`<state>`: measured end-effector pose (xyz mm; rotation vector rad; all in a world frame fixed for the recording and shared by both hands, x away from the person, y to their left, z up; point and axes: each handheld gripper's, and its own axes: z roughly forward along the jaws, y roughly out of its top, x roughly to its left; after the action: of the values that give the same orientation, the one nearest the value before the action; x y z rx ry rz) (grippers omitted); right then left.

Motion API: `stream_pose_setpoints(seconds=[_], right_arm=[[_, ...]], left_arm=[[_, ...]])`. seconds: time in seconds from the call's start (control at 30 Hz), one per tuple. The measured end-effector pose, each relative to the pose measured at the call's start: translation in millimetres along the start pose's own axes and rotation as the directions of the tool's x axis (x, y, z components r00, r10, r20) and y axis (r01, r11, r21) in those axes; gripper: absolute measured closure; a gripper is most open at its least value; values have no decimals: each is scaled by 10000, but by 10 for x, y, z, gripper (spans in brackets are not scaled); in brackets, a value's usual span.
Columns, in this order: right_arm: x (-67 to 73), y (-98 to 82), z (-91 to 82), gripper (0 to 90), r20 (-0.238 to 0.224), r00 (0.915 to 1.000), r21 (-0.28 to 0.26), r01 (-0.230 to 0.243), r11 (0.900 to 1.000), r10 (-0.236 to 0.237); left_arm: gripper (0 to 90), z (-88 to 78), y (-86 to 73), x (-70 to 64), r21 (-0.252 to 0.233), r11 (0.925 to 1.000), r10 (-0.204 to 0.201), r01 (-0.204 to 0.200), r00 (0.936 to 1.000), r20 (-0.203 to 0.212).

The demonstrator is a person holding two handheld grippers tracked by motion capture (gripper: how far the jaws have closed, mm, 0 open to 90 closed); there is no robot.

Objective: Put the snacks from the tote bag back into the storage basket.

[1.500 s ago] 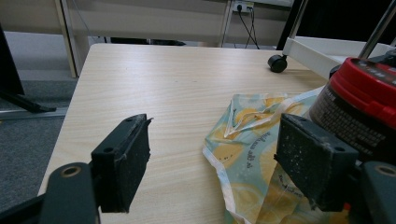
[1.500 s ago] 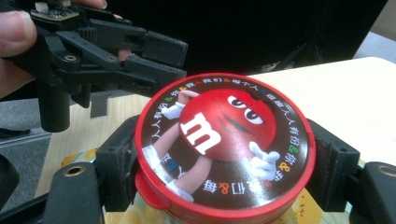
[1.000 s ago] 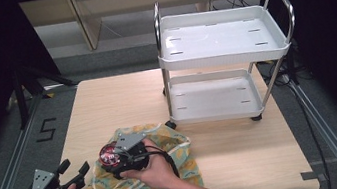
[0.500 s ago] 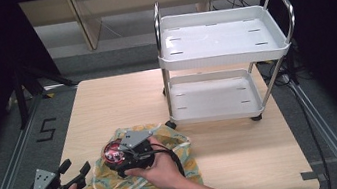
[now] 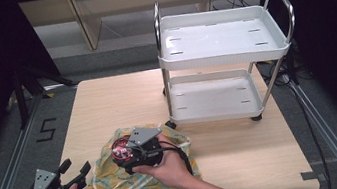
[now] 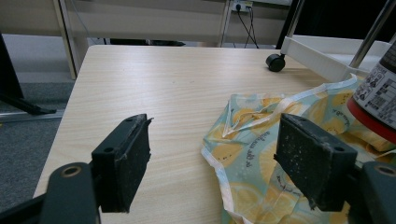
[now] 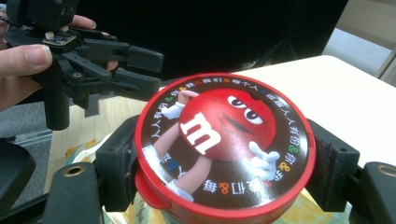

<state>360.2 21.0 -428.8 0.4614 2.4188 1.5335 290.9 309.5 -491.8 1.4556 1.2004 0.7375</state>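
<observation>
Between the right claw's (image 7: 224, 163) clamped jaws, red-lidded candy tub (image 7: 224, 140); left claw (image 6: 224, 163) wide, empty.

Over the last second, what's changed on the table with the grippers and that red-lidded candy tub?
Little moved. The left gripper eased slightly toward the table's near edge, jaws open. The right gripper stays clamped on the red-lidded round candy tub above the lemon-print cloth bag; the white two-tier cart is unmoved.

pale wood table (image 5: 117, 102), white two-tier cart (image 5: 219, 41), grey floor (image 5: 32, 145), dark surroundings

Red-lidded candy tub (image 7: 224, 149) over lemon-print cloth (image 6: 261, 154)
</observation>
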Motion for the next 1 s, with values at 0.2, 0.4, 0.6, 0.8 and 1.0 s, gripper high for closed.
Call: stream_pose_setpoints(seconds=[0.2, 0.4, 0.6, 0.8, 1.0], right_arm=[[-27, -25, -70, 268, 216, 9997, -67, -124, 9999, 126], [-53, -47, -133, 268, 269, 9996, -79, -123, 9999, 125], [-76, -70, -204, 268, 418, 9977, -86, -529, 9986, 532], [-129, -108, -258, 268, 456, 9979, -77, -447, 9990, 450], [-179, -91, -344, 268, 566, 9974, -163, -446, 9989, 455]], left_arm=[[253, 0, 0, -1, -51, 10000, 5, -5, 10000, 14], [254, -4, 2, -6, -33, 10000, -9, 9, 10000, -41], [253, 1, -2, -4, -31, 10000, -29, 29, 10000, -42], [253, -12, 7, -14, 19, 10000, -23, 23, 9999, -129], [253, 1, 6, -23, -57, 10000, 13, -13, 10000, -68]])
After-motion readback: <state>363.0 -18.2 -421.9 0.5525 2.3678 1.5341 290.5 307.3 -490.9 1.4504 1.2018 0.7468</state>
